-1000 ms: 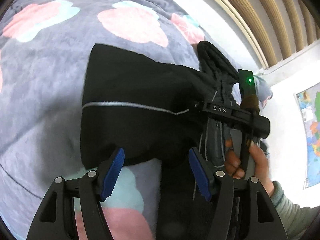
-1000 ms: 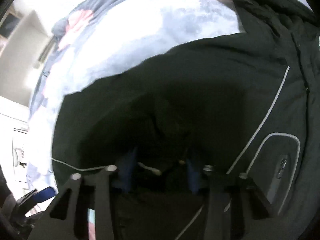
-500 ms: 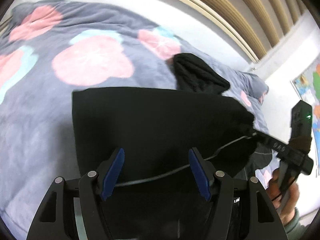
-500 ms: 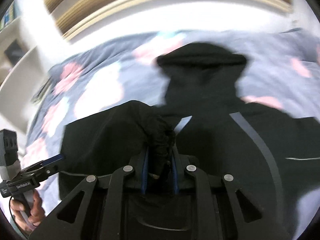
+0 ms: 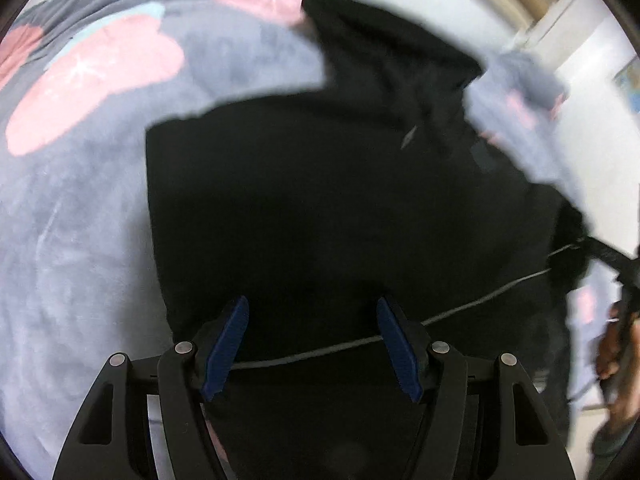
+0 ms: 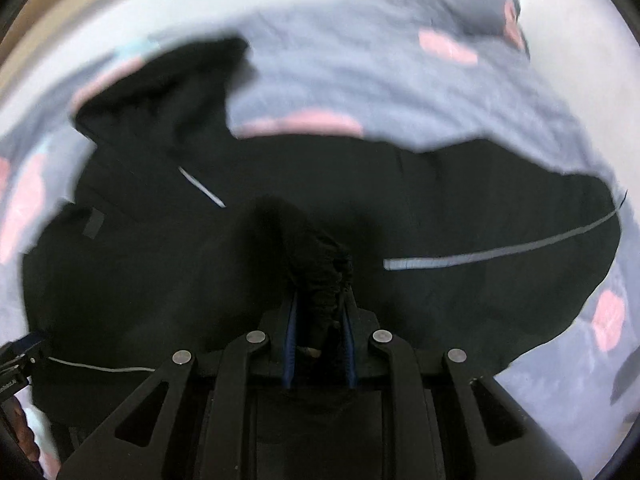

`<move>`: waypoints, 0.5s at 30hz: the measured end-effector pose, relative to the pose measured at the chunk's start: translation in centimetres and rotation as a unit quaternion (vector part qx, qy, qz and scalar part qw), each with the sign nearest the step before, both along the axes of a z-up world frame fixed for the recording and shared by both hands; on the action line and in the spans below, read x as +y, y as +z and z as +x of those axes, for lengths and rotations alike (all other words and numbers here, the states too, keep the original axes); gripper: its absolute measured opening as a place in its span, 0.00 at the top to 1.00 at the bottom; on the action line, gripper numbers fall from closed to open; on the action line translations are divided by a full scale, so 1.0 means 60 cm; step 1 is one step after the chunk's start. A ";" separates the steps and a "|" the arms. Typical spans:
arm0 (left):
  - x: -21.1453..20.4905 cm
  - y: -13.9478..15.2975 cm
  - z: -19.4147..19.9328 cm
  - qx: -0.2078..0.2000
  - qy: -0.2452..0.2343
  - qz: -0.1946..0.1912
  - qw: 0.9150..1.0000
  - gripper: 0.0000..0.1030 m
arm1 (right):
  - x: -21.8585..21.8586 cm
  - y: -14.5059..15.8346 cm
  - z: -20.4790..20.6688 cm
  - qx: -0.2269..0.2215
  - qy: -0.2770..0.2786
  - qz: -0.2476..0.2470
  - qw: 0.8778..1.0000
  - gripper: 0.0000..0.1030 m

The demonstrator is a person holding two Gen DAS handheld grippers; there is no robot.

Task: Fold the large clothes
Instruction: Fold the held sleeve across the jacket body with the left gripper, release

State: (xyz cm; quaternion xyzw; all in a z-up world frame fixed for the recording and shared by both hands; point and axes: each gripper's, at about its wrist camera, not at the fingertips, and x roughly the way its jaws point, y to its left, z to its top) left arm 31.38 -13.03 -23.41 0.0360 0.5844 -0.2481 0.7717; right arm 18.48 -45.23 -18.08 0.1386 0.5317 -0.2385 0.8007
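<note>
A large black jacket [image 5: 320, 208] with thin grey stripes lies spread on a grey bedspread [image 5: 72, 208] with pink flowers. Its hood [image 5: 384, 52] points to the far side. My left gripper [image 5: 312, 340] is open, its blue pads [image 5: 226, 336] hovering over the jacket's near part, holding nothing. My right gripper [image 6: 318, 344] is shut on a bunched fold of the black jacket [image 6: 320, 264] and lifts it. The right gripper also shows at the right edge of the left wrist view [image 5: 612, 260]. Both views are motion-blurred.
The bedspread [image 6: 380, 80] surrounds the jacket on all sides. A white wall [image 5: 592, 92] stands to the right, with wooden slats at the back. The left gripper's tip [image 6: 16, 356] shows at the left edge of the right wrist view.
My right gripper closed on a fold of the jacket and has pulled it up and to the right. My left gripper stayed open and swung closer over the jacket.
</note>
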 end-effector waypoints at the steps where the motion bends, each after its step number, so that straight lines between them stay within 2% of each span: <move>1: -0.008 -0.012 -0.001 -0.004 -0.005 0.018 1.000 0.34 | -0.009 -0.025 -0.001 0.012 -0.004 0.009 1.000 0.79; 3: -0.022 -0.026 -0.003 -0.019 -0.013 0.046 0.999 0.32 | -0.016 -0.061 -0.004 0.025 -0.012 0.017 0.999 0.76; 6: -0.031 -0.029 -0.001 -0.024 -0.010 0.061 0.998 0.32 | -0.021 -0.078 -0.001 0.032 -0.016 0.015 0.999 0.74; 9: -0.029 -0.027 -0.001 -0.026 -0.009 0.060 0.998 0.31 | -0.023 -0.069 0.001 0.045 -0.012 0.014 0.999 0.67; 11: -0.024 -0.017 -0.006 -0.029 -0.006 0.056 0.998 0.31 | -0.018 -0.036 -0.007 0.043 -0.012 0.005 0.999 0.63; 12: -0.021 -0.004 -0.011 -0.029 -0.002 0.051 0.998 0.31 | -0.008 -0.007 -0.016 0.025 -0.008 0.003 1.000 0.51; 13: -0.014 0.015 -0.018 -0.025 0.001 0.028 0.999 0.31 | -0.002 0.009 -0.021 0.010 -0.004 0.003 1.000 0.43; 14: -0.009 0.034 -0.026 -0.023 0.002 0.002 1.000 0.31 | 0.013 0.037 -0.031 -0.021 0.005 0.005 1.000 0.25; 15: -0.006 0.047 -0.032 -0.023 0.003 -0.014 1.000 0.31 | 0.031 0.056 -0.036 -0.045 0.017 0.006 0.999 0.13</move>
